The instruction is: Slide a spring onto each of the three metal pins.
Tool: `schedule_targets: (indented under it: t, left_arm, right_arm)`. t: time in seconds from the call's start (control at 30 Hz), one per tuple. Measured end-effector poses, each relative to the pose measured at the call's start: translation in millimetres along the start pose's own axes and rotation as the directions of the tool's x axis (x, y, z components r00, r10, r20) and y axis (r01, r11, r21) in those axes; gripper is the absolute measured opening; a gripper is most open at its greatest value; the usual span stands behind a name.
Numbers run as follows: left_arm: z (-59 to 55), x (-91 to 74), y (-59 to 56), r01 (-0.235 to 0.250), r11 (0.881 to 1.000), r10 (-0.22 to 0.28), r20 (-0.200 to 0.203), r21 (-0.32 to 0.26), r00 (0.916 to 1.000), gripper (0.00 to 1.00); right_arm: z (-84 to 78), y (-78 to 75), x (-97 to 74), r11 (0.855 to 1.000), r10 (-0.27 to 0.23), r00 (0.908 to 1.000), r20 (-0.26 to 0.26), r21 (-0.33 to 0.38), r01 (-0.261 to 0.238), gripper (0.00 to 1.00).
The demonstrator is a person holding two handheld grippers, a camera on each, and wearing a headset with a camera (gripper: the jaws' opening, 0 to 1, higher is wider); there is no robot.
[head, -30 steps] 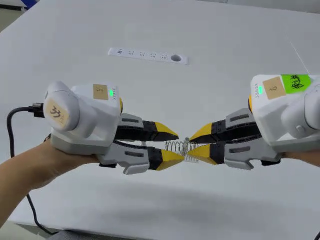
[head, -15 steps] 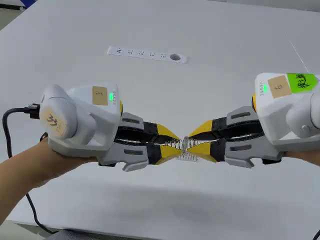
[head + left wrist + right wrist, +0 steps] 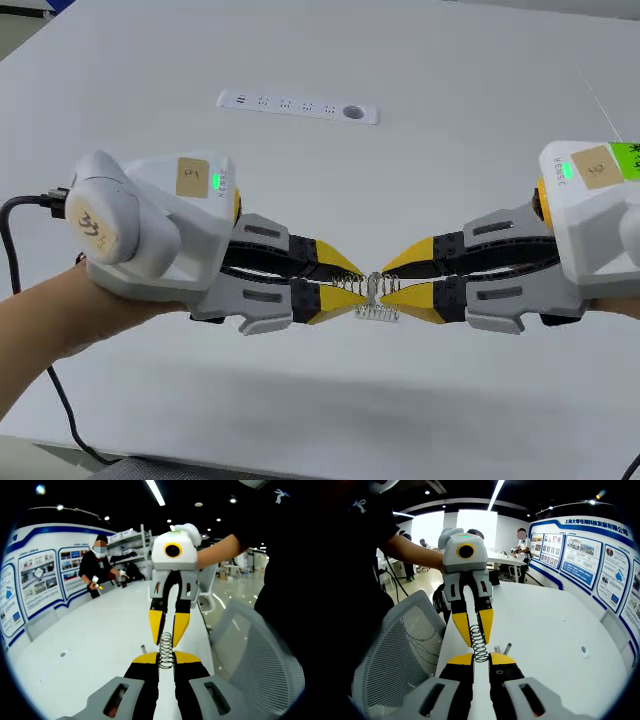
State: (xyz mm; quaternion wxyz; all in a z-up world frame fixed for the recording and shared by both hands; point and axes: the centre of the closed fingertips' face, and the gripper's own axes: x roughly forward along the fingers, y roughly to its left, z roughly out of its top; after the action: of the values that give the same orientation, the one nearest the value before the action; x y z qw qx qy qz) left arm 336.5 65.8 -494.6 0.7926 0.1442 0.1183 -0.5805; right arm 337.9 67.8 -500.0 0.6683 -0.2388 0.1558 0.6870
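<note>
1. While the two grippers meet tip to tip over the white table (image 3: 450, 150), its near edge runs below them at 6 o'clock in the head view. Wide, bare tabletop lies open toward 12 o'clock.
2. The left gripper (image 3: 352, 290) has its jaws pressed together on one end of the spring (image 3: 367, 288). The right gripper (image 3: 392, 287) pinches the other end, so the coil hangs level between the yellow tips, off the tabletop.
3. At 6 o'clock just beneath it, a small coil (image 3: 378, 313) rests on the table. In the right gripper view a short metal pin (image 3: 509, 648) stands upright just beside that coil.
4. A flat white power strip (image 3: 298, 105) lies at 11 o'clock, well apart from the grippers.
5. The spring is thin bright wire with open turns. The jaws are black with yellow wedge tips, under smooth grey and white plastic shells. The tabletop is matte and smooth.
6. A grey mesh chair (image 3: 395, 650) stands against the table edge at 9 o'clock in the right gripper view, and a black cable (image 3: 22, 202) leaves the left gripper's rear.
</note>
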Motion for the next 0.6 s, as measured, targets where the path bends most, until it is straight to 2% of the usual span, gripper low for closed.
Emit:
schedule_targets:
  t: [0.03, 0.3, 0.4, 0.43, 0.5, 0.6]
  left_arm:
    - [-1.0, -0.2, 0.4, -0.001, 1.0, 0.001, -0.008, 0.01, 1.0, 0.09]
    - [1.8, -0.4, 0.2, 0.007, 1.0, -0.007, 0.011, 0.004, 0.9999, 0.09]
    - [2.5, 0.3, -0.6, 0.01, 1.0, -0.01, 0.012, 0.012, 0.9999, 0.09]
    - [2.4, 1.3, -1.2, 0.008, 1.0, -0.008, 0.003, 0.027, 1.0, 0.09]
    - [1.5, 2.2, -2.9, 0.011, 0.999, -0.011, -0.013, 0.047, 0.9999, 0.09]
    - [1.2, 1.3, -4.0, 0.017, 0.998, -0.016, -0.013, 0.053, 0.9998, 0.09]
  right_arm:
    - [-1.0, 0.3, 0.1, 1.0, 0.003, 1.0, -0.004, 0.004, -0.003, 0.12]
    - [5.7, 2.2, -5.4, 0.998, 0.02, 0.9993, 0.031, 0.057, -0.022, 0.1]
    - [7.0, 3.1, -6.0, 0.999, 0.024, 0.9994, 0.027, 0.046, -0.025, 0.11]
    - [7.4, 3.1, -6.3, 1.0, 0.02, 0.9997, 0.016, 0.008, -0.02, 0.11]
    - [7.1, 4.9, -5.7, 1.0, 0.026, 0.9997, 0.002, 0.006, -0.026, 0.11]
    - [8.0, 6.2, -6.5, 0.999, 0.035, 0.9994, 0.007, 0.008, -0.035, 0.11]
